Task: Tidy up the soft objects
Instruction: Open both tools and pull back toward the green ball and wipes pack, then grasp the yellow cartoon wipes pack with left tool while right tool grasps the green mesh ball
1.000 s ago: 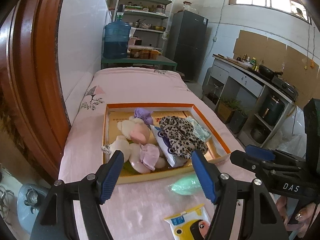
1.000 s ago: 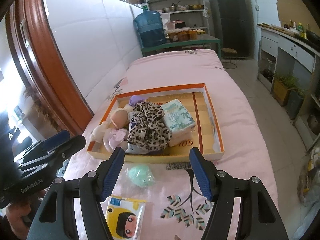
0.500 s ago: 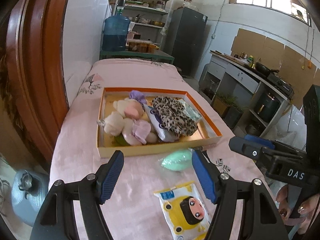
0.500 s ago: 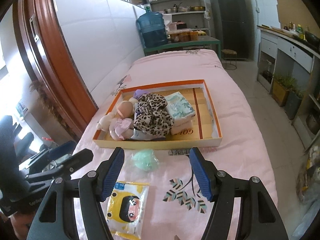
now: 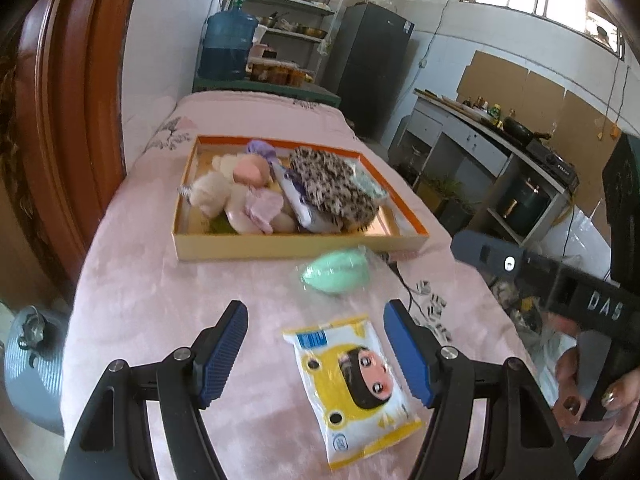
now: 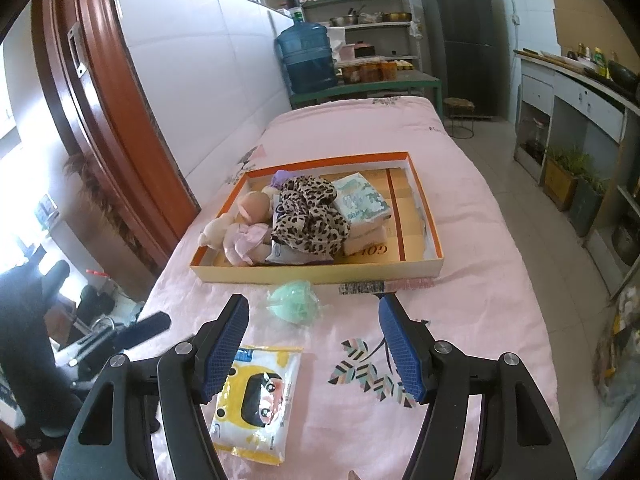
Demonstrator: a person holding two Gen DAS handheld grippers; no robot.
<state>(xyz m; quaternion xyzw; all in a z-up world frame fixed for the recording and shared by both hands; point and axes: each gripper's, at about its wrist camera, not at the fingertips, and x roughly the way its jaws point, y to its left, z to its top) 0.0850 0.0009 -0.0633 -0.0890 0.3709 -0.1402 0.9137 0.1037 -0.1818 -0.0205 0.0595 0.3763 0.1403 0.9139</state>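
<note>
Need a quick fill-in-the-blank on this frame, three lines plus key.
1. The leopard-print cloth lies inside the ____-rimmed box.
2. The green item lies ____ the box, on the pink cover.
3. Both the left gripper and right gripper hold ____.

Missing: orange; outside; nothing

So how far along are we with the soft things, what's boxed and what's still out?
Done: the doll, leopard cloth and tissue pack lie in the orange-rimmed box. In hand: nothing; the left tool and right tool are both open and empty. Left: the green bagged item and yellow cartoon pack lie on the pink cover, outside the box.
</note>
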